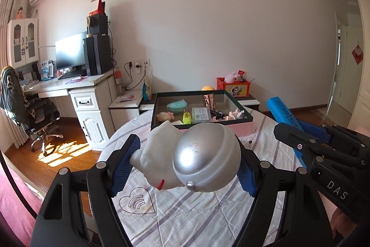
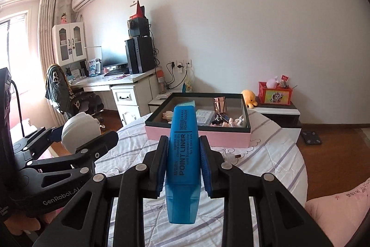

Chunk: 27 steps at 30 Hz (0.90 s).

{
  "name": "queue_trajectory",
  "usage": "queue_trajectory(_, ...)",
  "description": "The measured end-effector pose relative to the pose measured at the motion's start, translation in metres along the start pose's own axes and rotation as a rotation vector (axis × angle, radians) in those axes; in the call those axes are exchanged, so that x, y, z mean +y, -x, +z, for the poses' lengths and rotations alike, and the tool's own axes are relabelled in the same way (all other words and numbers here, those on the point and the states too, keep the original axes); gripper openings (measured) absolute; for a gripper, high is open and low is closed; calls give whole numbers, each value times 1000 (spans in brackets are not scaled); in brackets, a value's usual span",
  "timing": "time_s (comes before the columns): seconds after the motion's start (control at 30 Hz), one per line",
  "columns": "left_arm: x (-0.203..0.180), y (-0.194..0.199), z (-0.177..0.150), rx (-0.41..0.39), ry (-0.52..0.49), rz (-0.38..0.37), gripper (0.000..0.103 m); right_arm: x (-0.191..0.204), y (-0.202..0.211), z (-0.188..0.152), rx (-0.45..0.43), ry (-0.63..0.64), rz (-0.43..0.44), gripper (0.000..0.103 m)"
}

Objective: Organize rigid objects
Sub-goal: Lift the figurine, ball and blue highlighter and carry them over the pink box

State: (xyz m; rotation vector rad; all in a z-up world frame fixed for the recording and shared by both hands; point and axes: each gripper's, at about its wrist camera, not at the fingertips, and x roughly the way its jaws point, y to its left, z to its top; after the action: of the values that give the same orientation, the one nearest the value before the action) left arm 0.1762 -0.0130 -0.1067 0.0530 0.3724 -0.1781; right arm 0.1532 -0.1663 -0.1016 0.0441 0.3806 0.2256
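Toys in both tools, over the bed

Left tool (image 1: 187, 163) has its pads pressed on a white and silver astronaut figure (image 1: 192, 156), jaws fairly wide around it. Right tool (image 2: 183, 162) is nearly closed, clamped on a blue highlighter (image 2: 182, 154) pointing away. Both are held above the striped bedsheet (image 1: 185, 212), near side of the pink box (image 2: 198, 139) holding small bits.

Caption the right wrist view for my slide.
Right gripper clamps a blue plastic highlighter pen above the pink-sided open box.
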Motion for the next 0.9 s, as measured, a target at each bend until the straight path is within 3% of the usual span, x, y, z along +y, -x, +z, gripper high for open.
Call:
queue_trajectory(0.33,-1,56,10,-112,-10,10,78,25,48,11,-86,48,-6,27)
queue_trajectory(0.9,-6,64,8,-123,-16,20,78,27,52,11,-87,54,-6,27)
